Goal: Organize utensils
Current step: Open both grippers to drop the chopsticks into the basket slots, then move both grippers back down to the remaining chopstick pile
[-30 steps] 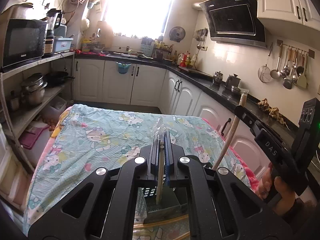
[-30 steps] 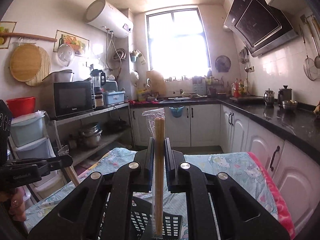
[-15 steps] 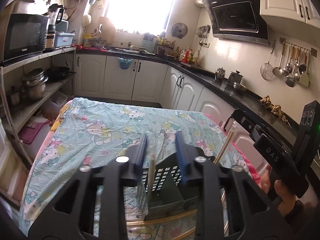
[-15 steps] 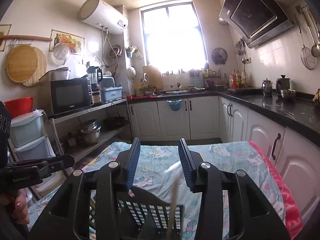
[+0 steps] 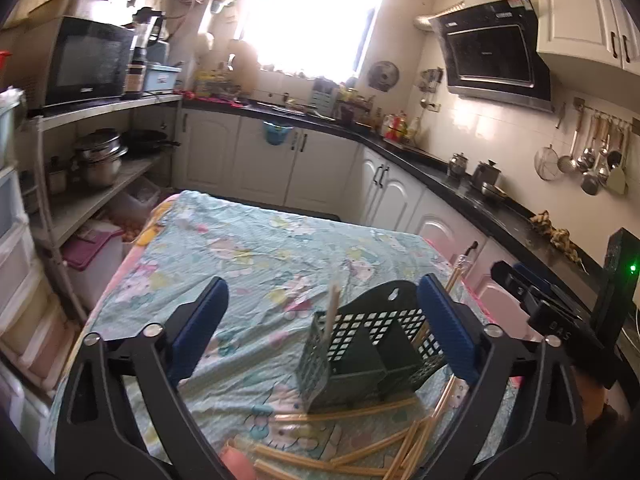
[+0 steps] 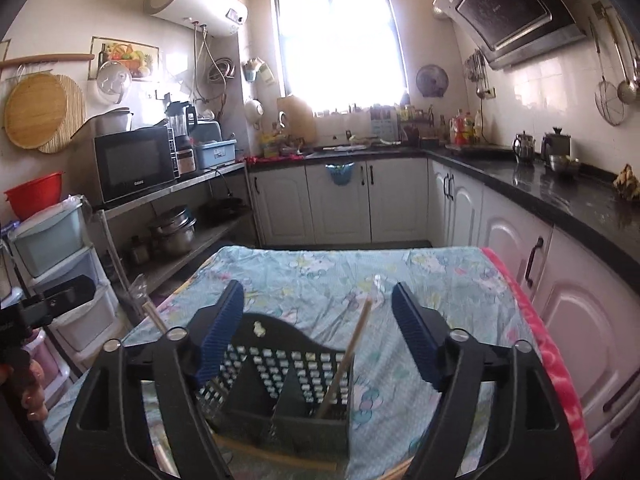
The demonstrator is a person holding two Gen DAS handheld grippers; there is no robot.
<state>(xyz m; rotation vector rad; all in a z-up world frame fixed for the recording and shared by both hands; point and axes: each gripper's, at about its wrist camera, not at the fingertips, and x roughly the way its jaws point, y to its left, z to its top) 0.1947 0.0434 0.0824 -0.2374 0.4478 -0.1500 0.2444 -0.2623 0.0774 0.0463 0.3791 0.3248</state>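
A dark green perforated utensil holder (image 5: 372,352) stands on the table; it also shows in the right wrist view (image 6: 280,392). One wrapped chopstick pair (image 5: 331,312) stands in its left compartment. Another wrapped pair (image 6: 344,360) leans in the right compartment. Several wrapped chopstick pairs (image 5: 352,440) lie loose on the cloth in front of the holder. My left gripper (image 5: 324,320) is open and empty above the holder. My right gripper (image 6: 318,332) is open and empty above it too.
The table carries a light blue cartoon-print cloth (image 5: 256,256) with a pink edge (image 6: 560,368). White cabinets and a black counter (image 5: 460,184) run along the right. Shelves with a microwave (image 5: 80,64) and pots stand at the left.
Both grippers opened and let go of their wrapped chopstick pairs, which dropped into the holder. Both grippers have drawn back and now stand wide open.
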